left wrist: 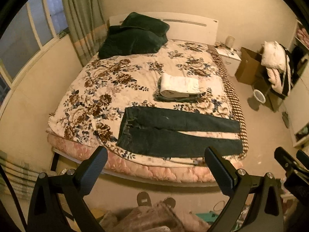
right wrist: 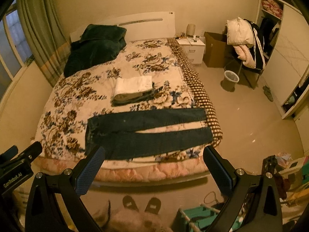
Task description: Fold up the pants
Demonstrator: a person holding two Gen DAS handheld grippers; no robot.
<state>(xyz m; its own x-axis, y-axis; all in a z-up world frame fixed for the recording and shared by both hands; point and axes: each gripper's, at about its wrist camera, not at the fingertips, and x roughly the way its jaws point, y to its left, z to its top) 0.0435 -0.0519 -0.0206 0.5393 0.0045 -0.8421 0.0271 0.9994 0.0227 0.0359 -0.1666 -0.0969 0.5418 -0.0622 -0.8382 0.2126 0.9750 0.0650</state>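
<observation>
The dark pants (left wrist: 179, 131) are lying flat across the near edge of the bed (left wrist: 135, 73), waistband to the left and both legs stretching right, parted by a narrow gap. The left hand-held gripper (left wrist: 156, 166) is hovering above the near bed edge with its jaws spread wide and nothing between them; the right hand-held gripper (right wrist: 154, 164) is doing the same, equally wide and empty.

The left wrist view is showing the right hand-held gripper's dark tips poking in at its right edge, plus a window (left wrist: 25, 34) far left. The right wrist view is showing the left hand-held gripper's lettered body at its left edge, and more of the right side: a shelf unit (right wrist: 270, 5), a green crate (right wrist: 197, 218) on the near floor.

Just beyond the pants, a folded stack (right wrist: 133, 90) with a white piece on top is resting on the floral cover. A dark green blanket (left wrist: 135, 36) is heaped far left by the headboard. A nightstand (right wrist: 193, 48), a cardboard box (right wrist: 214, 48), a clothes-draped chair (right wrist: 245, 44) and a bin (right wrist: 229, 80) are standing to the far right. Two slippers (right wrist: 142, 205) are sitting on the near floor. Nothing is lying on the pants.
</observation>
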